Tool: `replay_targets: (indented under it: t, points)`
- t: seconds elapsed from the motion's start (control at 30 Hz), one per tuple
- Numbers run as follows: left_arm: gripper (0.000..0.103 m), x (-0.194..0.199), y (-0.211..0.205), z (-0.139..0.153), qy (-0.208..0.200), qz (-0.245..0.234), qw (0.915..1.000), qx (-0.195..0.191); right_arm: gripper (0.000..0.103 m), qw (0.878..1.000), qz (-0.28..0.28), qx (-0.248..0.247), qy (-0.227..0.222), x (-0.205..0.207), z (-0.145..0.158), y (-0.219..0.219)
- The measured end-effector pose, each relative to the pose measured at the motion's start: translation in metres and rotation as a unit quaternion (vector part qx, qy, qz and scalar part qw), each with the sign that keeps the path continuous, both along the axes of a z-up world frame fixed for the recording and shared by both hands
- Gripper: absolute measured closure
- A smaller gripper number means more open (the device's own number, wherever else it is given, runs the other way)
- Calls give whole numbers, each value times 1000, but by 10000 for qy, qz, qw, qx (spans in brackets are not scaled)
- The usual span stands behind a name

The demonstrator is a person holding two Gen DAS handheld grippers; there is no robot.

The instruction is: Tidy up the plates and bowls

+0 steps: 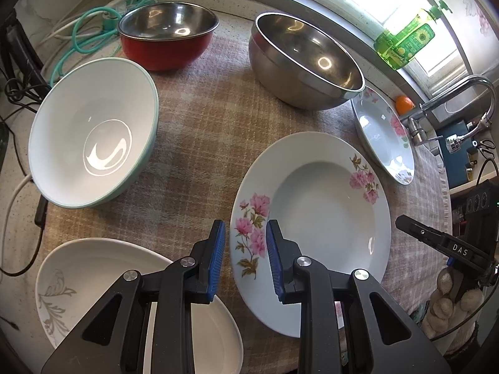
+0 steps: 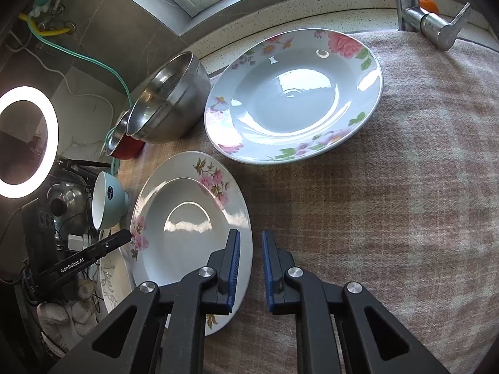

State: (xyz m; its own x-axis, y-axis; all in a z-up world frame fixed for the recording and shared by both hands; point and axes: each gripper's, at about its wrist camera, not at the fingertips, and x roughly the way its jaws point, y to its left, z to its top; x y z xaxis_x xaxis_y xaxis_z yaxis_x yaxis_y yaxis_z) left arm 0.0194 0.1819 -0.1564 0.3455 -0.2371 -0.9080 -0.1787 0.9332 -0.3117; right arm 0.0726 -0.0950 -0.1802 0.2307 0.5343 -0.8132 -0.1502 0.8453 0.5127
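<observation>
On a checked cloth lie a near floral plate (image 1: 312, 227) (image 2: 187, 230), a far floral plate (image 1: 382, 134) (image 2: 293, 93), a white plate with grey leaves (image 1: 93, 283) (image 2: 113, 277), a mint-green bowl (image 1: 90, 131) (image 2: 107, 201), a red bowl (image 1: 168, 35) (image 2: 124, 146) and a steel bowl (image 1: 305, 59) (image 2: 168, 99). My left gripper (image 1: 244, 258) is open and empty, its jaws standing either side of the near plate's left rim. My right gripper (image 2: 251, 268) is open and empty, its jaws either side of that plate's right rim.
A faucet (image 1: 449, 115) (image 2: 427, 12) and an orange (image 1: 404, 104) stand at the cloth's far right edge by the sink. A green bottle (image 1: 405, 37) sits on the windowsill. Hoses and cables (image 1: 84, 31) lie at the back left. A ring light (image 2: 25, 140) glows at left.
</observation>
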Motion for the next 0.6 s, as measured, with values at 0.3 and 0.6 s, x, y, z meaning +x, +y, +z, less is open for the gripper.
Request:
replay_targets:
  t: [0.3,0.6]
  points:
    - [78,1,2,-4,101,-39,9999,-40,91,9998,-4,68,197,2,-12,3]
    - [83,2,2,-7,153,-83,9998,-117,91,9996,26,133,255,2,-15,4]
